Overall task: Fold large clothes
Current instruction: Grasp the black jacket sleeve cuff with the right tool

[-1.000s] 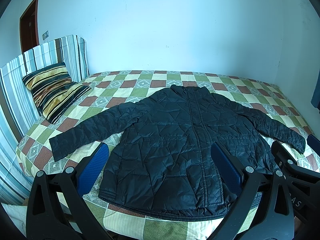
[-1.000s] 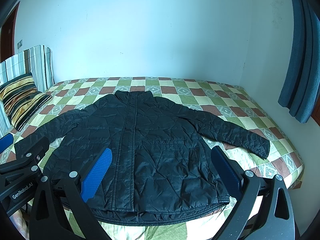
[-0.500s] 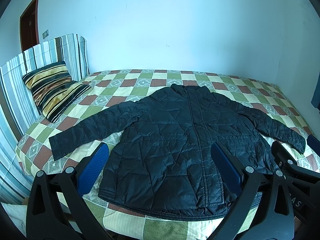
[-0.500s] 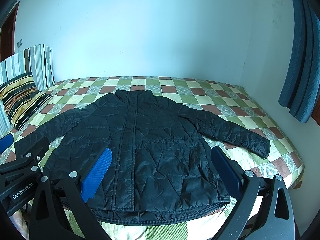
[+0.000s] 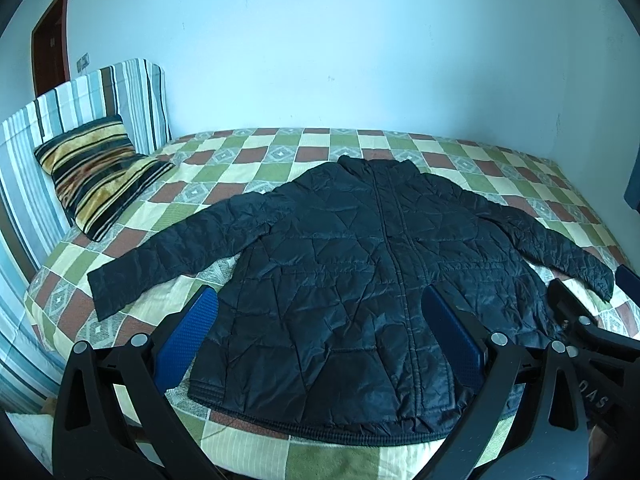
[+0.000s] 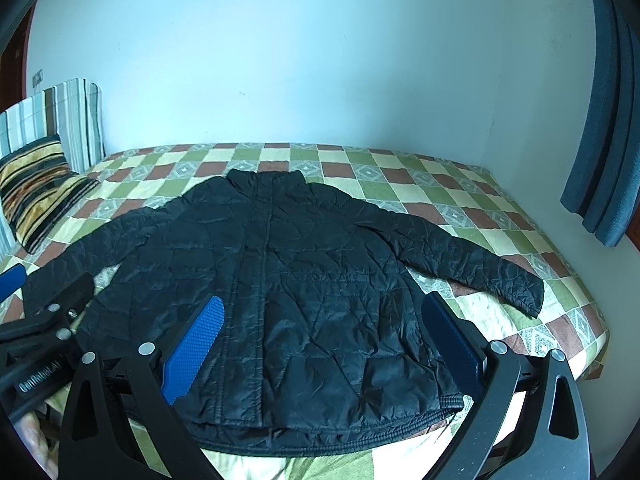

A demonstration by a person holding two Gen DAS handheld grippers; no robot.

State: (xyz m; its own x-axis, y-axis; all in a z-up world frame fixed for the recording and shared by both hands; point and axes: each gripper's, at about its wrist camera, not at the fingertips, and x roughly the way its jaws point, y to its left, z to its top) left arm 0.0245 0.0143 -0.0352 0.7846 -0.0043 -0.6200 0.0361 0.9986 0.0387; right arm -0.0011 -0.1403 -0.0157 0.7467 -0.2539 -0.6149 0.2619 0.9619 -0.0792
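A black quilted jacket (image 5: 352, 264) lies flat and face up on the bed, both sleeves spread out, hem toward me; it also shows in the right wrist view (image 6: 288, 280). My left gripper (image 5: 320, 332) is open and empty, held above the hem on the jacket's left half. My right gripper (image 6: 324, 336) is open and empty, above the hem on the right half. The right gripper's body (image 5: 580, 332) shows at the left view's right edge, and the left gripper's body (image 6: 44, 320) at the right view's left edge.
The bed has a green, brown and cream checked cover (image 5: 280, 152). A striped pillow (image 5: 100, 176) leans on a striped headboard (image 5: 92, 100) at the left. A blue curtain (image 6: 604, 120) hangs at the right. A brown door (image 5: 50, 44) stands far left.
Both views have shifted only slightly; the jacket lies as before and both grippers stay open.
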